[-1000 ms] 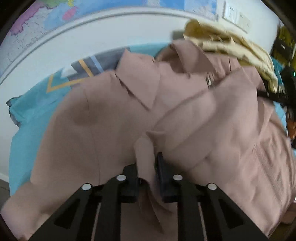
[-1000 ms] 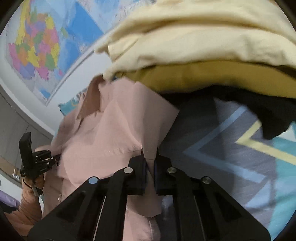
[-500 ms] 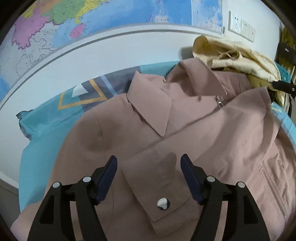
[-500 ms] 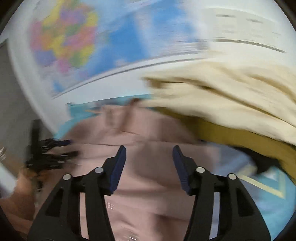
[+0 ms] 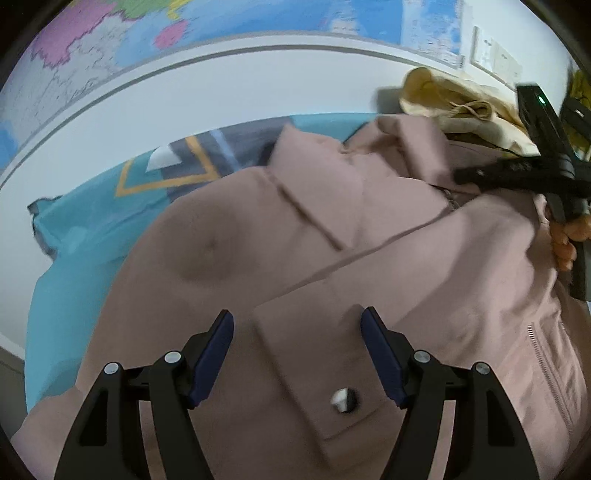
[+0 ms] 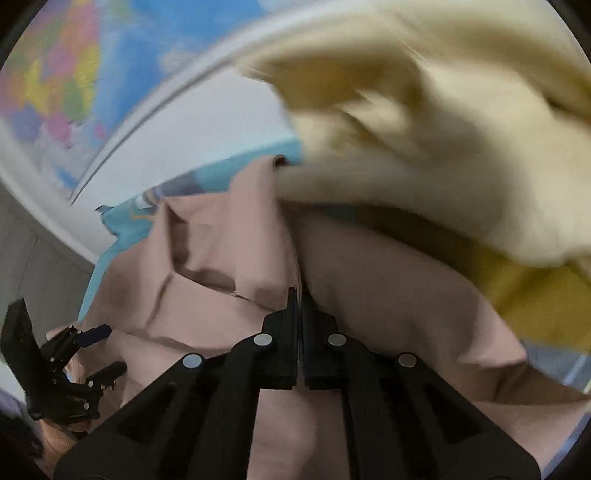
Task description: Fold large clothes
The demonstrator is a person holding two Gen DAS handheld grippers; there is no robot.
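Observation:
A dusty-pink jacket (image 5: 369, 240) lies spread on the bed, collar toward the wall. In the left wrist view my left gripper (image 5: 297, 321) stands open just above a flat sleeve cuff (image 5: 295, 347) with a white snap button (image 5: 342, 398); nothing is between its pads. My right gripper (image 5: 465, 173) reaches in from the right, near the collar and zip. In the blurred right wrist view the right gripper (image 6: 299, 295) is shut, with a thin edge of the pink jacket (image 6: 369, 295) pinched between its pads. The left gripper (image 6: 99, 347) shows open at the lower left.
A pile of cream clothes (image 5: 461, 107) sits at the jacket's far right, with a mustard garment (image 6: 535, 288) under it. A teal patterned bedspread (image 5: 85, 229) lies beneath everything. A white wall with a coloured map (image 5: 258, 22) runs behind the bed.
The left gripper let go of the sleeve fold and opened; the cuff now lies flat. The right gripper opened, swept left across the jacket toward the collar, and shut on the jacket's edge.

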